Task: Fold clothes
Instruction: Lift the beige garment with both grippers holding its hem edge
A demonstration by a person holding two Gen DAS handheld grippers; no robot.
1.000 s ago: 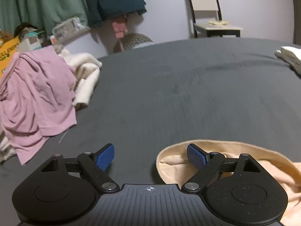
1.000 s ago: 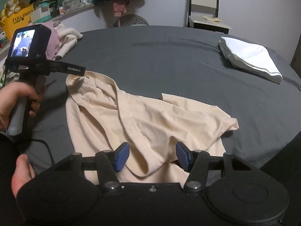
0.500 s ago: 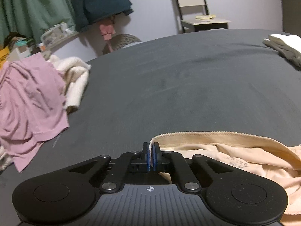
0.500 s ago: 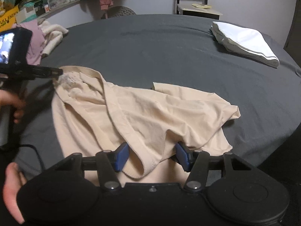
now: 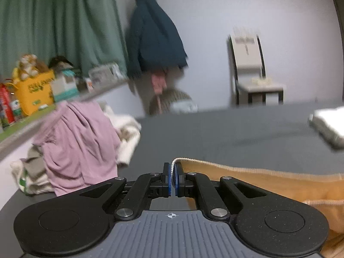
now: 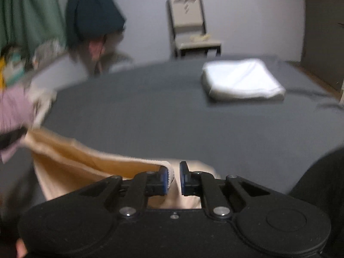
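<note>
Left gripper [image 5: 172,179]: blue pads pressed together with only a thin line between them, pinching the ribbed white edge of the beige garment [image 5: 268,180]. The hem rises from the pads and runs away to the right, taut, above the dark grey bedcover [image 5: 225,133]. The rest of the cloth hangs or lies low at the right of the left wrist view; which of the two cannot be told.

Right gripper [image 6: 173,178]: jaws nearly closed, a narrow gap remaining. The ribbed edge of the beige garment [image 6: 86,163] sits in that gap against the left pad [image 6: 164,179]; the right pad stands just clear of it. Whether the cloth is firmly clamped cannot be told, as the frame is blurred. From this gripper the hem stretches up and left to a dark shape at the left border, too blurred to identify. Cloth falls below the hem line, with more of it beneath the gripper body.

Surroundings: a folded white garment [image 6: 240,81] lies on the bedcover [image 6: 172,111], well apart from the beige one, toward the far right. A pink garment [image 5: 79,148] is heaped over cream and striped clothes [image 5: 126,133] at the left edge of the bed. A dark teal jacket [image 5: 153,40] hangs on the wall beside a green curtain [image 5: 58,25]. A chair [image 5: 251,68] stands against the far wall.
</note>
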